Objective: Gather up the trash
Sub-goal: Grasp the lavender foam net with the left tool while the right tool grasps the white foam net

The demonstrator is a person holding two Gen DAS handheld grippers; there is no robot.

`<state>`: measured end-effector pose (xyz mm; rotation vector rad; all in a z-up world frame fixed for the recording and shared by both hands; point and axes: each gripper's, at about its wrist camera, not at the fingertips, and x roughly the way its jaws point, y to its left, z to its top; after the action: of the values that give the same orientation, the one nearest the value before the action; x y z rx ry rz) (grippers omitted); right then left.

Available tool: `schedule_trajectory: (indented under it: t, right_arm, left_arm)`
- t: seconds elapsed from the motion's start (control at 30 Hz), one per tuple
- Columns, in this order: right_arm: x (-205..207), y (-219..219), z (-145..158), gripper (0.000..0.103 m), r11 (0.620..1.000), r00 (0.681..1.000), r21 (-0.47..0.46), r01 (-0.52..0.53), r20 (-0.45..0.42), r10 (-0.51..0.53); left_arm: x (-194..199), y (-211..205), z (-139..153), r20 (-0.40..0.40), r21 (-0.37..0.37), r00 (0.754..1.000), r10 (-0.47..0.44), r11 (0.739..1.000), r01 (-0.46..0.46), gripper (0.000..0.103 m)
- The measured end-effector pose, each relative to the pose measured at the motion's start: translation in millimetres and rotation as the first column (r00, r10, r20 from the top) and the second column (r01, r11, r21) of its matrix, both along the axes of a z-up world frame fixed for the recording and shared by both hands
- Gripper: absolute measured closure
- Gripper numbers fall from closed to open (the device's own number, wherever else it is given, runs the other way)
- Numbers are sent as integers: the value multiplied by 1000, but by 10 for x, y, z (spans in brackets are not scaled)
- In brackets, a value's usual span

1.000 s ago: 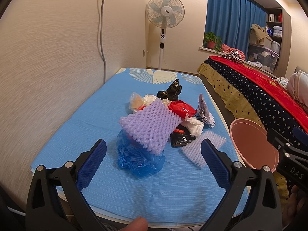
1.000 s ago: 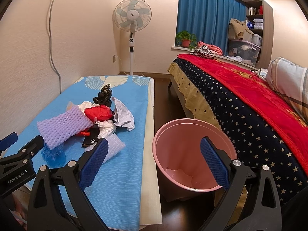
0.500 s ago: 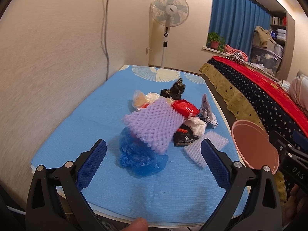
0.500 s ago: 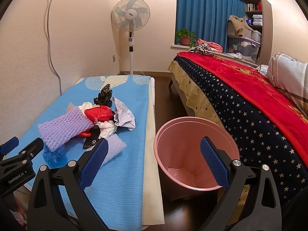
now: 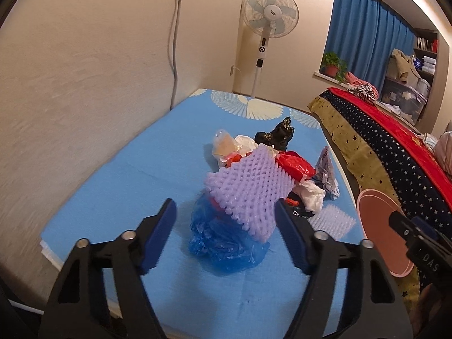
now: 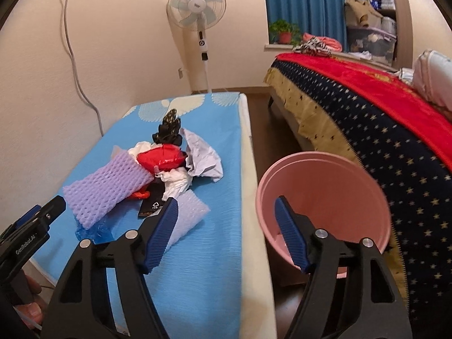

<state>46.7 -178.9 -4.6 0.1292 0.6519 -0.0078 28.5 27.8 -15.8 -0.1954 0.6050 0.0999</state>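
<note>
The trash lies in one heap on a table covered with a blue mat (image 5: 118,186), nearer to the right edge than to the wall side. On top of the heap a purple foam net (image 5: 248,189) lies tilted over a crumpled blue plastic bag (image 5: 223,240), which is the piece closest to the near edge. Behind the net are a red bag (image 5: 296,165), a clear wrapper (image 5: 223,144) and a black wrapper with gold print (image 5: 278,135), the last one toward the far edge. White crumpled paper (image 6: 202,155) and a white plastic bag (image 6: 178,183) sit on the right side of the heap. A second, paler foam net (image 6: 188,217) lies flat near the right edge, beside a black packet (image 6: 154,204).

The left gripper (image 5: 226,231) hangs in front of the heap, above the near edge. Its jaws are closing, half wide, and nothing is pressed between them; the blue bag and the purple net are seen in the gap but apart from the pads. The right gripper (image 6: 227,228) is over the right edge of the table, its jaws also closing with nothing in them.

A pink bin (image 6: 325,197) stands on the floor, just beside the right edge, between the table and a bed (image 6: 381,118). A fan (image 6: 196,8) stands beyond the far edge.
</note>
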Motion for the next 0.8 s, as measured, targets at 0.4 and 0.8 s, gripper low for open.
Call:
schedule_trajectory:
  t: [0.4, 0.8]
  right_arm:
    - [477, 63, -423, 33, 994, 993, 110, -14, -113, 26]
    - [603, 180, -509, 73, 988, 986, 133, -73, -142, 92]
  left_arm:
    - [327, 41, -184, -30, -10, 999, 26, 1000, -26, 46]
    - [393, 15, -186, -20, -8, 1000, -11, 1000, 11, 87]
